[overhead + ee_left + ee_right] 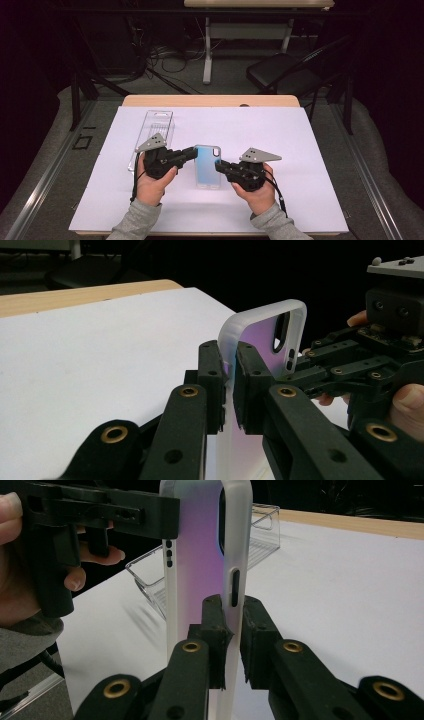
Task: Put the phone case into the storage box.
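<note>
A translucent phone case (208, 165) with a blue-to-pink sheen is held flat over the white sheet between my two grippers. My left gripper (194, 152) is shut on its left rim near the top; in the left gripper view the pads (212, 375) pinch the frosted edge of the phone case (260, 330). My right gripper (218, 166) is shut on the opposite rim; in the right gripper view its jaws (232, 630) clamp the side wall of the phone case (200, 555) just below a side slot. Both hands grasp the gripper bodies from below.
A clear plastic package tray (154, 132) lies on the white sheet (280, 135) behind my left hand, also seen as the clear tray (160, 580) in the right gripper view. A folding chair (285, 70) and a table leg (207, 50) stand beyond the table's far edge.
</note>
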Demonstrator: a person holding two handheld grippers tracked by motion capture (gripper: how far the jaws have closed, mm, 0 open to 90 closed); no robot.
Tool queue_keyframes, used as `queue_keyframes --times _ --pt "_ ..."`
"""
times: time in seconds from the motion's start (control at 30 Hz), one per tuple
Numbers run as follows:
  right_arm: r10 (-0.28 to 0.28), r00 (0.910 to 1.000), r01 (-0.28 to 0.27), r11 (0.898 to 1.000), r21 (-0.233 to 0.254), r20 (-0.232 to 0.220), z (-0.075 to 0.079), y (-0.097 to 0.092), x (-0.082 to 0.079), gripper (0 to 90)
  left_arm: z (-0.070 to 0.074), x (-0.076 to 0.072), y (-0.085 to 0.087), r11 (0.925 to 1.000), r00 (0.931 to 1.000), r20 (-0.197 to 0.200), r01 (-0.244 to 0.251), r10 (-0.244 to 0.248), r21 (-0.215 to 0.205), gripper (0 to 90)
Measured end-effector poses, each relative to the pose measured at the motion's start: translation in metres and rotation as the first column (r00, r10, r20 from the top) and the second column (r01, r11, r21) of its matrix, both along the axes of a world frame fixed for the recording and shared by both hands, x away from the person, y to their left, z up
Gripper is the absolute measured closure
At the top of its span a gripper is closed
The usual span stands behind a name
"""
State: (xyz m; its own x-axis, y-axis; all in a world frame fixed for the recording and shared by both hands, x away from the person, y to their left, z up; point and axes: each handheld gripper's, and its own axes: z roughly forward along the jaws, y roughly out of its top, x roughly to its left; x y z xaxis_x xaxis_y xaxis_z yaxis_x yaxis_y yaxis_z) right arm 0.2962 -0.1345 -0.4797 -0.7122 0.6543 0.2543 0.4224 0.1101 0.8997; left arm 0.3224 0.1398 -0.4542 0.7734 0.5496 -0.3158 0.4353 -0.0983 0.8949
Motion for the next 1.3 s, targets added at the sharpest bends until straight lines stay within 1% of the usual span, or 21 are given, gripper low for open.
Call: queue_keyframes --times 0.57,0.83,1.03,1.3 --pt "0.000 1.0000 0.000 1.000 0.010 -0.004 -0.0001 -0.0004 0.0007 81.2 0.0003 -0.0002 0.0004 1.0000 1.0000 -0.002 0.004 -0.004 -0.006 83.9" --pt "-0.001 1.0000 0.001 1.000 0.015 -0.001 0.0003 -0.0014 0.0013 79.6 -0.0005 0.0007 0.0015 1.0000 1.0000 -0.003 0.000 0.000 0.005 83.9" --pt "0.003 1.0000 -0.003 1.000 0.024 0.004 0.0006 -0.0018 0.0014 76.2 -0.0013 0.0019 0.0037 0.9998 0.9998 -0.005 -0.019 0.019 0.002 83.9" --pt "0.008 1.0000 -0.008 1.000 0.018 0.002 0.0008 -0.0021 0.0018 73.8 -0.0015 0.0043 0.0094 0.9993 0.9993 -0.003 -0.038 0.038 -0.001 84.0"
